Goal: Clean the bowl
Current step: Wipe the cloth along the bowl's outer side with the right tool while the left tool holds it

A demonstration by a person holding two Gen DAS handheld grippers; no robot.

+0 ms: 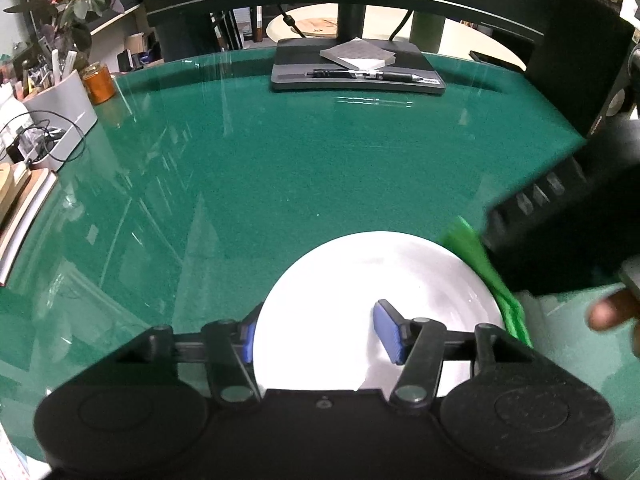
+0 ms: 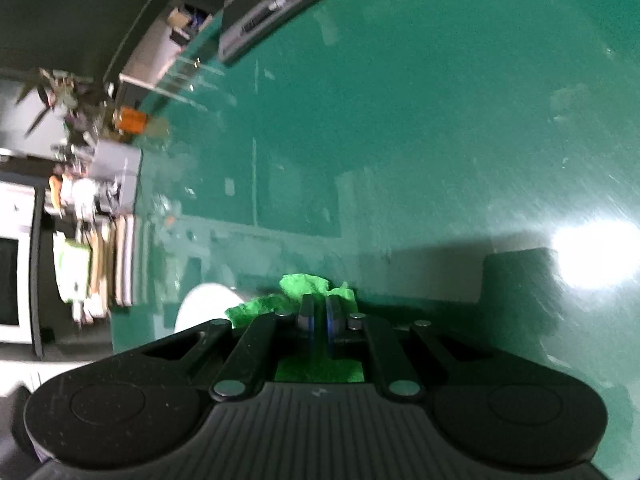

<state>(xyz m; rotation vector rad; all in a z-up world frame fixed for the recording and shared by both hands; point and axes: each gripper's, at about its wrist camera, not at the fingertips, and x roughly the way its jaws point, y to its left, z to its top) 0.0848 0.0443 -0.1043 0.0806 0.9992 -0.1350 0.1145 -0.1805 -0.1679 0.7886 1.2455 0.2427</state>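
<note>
The left claw (image 1: 316, 330) stood wide astride the white ceramic bowl's (image 1: 360, 280) rim on the green glass tabletop (image 1: 280, 160), probably steadying it, while the right claw (image 2: 319, 316) pinched a crumpled green cloth (image 2: 296, 288) alongside, ready to wipe.

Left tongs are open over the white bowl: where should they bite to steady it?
On the near wall of the white bowl, coming down from above. One finger already hangs inside, the other outside its left edge, so the thin upright rim sits between them. The green cloth occupies the right rim.
</note>
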